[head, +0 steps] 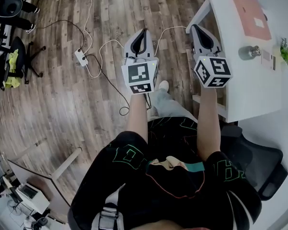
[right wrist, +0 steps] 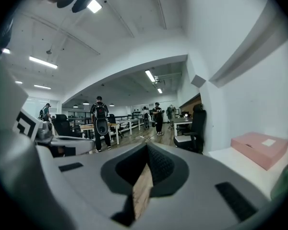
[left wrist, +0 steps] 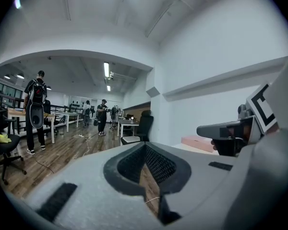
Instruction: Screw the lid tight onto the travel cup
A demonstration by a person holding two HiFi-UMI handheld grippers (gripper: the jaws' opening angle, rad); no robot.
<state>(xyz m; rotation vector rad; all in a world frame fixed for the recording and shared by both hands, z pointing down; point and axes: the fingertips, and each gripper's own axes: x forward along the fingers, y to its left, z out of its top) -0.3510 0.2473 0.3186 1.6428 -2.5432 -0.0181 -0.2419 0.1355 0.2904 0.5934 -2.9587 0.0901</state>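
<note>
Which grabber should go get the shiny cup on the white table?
Probably the right. The right gripper is at the edge of the white table, on the side where the travel cup lies. The left gripper is over the wooden floor, farther off. Both are shut and empty.

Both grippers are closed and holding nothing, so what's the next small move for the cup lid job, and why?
Probably swing both grippers to the right, toward the table. The left gripper and right gripper are shut, empty and over the floor, while the travel cup sits untouched on the table beyond the right gripper.
</note>
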